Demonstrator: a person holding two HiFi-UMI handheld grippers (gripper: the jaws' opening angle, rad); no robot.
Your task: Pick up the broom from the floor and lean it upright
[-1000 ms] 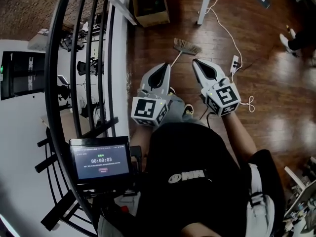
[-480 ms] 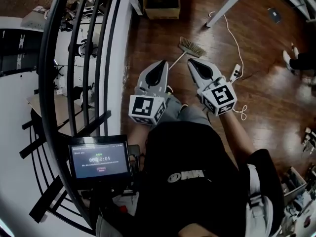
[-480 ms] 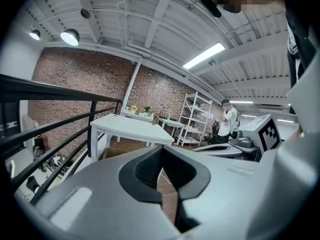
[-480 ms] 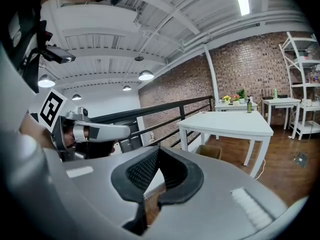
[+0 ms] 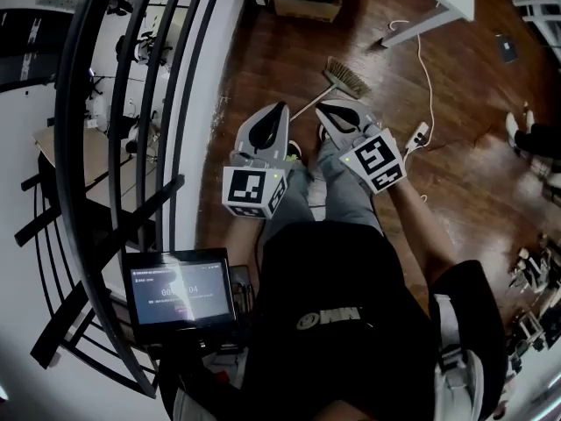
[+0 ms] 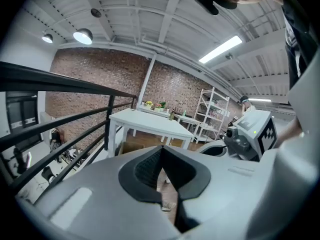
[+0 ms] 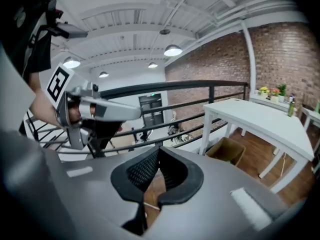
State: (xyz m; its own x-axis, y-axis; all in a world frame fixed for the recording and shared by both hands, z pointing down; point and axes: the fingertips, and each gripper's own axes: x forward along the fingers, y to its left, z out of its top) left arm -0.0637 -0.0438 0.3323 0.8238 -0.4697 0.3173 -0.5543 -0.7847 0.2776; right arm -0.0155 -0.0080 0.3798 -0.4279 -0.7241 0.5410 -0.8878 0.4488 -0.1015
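While the left gripper (image 5: 279, 114) and right gripper (image 5: 329, 110) approach closed and empty, the broom (image 5: 347, 76) just ahead seemingly calls for opening, then gripping its handle.

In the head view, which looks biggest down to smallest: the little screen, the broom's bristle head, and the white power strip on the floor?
1. Screen, though it sits much nearer the camera, which flatters it.
2. Broom head.
3. Power strip.

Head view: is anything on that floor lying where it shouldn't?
Yes. The broom lies flat on the wooden floor instead of standing upright. A white cable trails loose beside it.
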